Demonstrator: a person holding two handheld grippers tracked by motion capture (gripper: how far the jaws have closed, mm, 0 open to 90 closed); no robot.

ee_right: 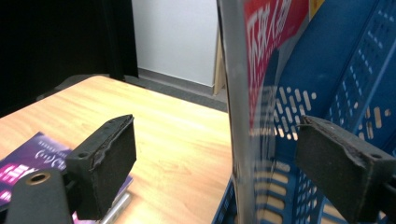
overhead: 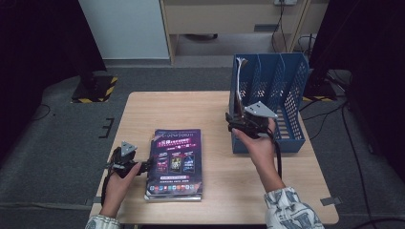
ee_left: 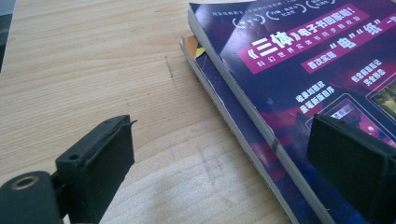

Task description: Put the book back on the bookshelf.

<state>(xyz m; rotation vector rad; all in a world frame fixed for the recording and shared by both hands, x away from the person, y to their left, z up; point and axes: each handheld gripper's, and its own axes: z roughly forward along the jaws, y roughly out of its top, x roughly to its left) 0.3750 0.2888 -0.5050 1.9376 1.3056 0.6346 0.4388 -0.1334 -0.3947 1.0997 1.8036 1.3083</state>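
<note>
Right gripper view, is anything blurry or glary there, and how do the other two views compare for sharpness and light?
Right gripper view: the upright magazine is too close and soft, with a pale sheen down its cover; the rack behind is slightly blurred. Left gripper view: evenly lit, the top magazine's print is crisp, while the near jaws are soft. High view: the table is bright, the floor around it dim, and detail is coarse.

Purple magazines point(overhead: 175, 162), blue perforated file rack point(overhead: 282, 95), pale wood-grain table point(overhead: 143, 109).
</note>
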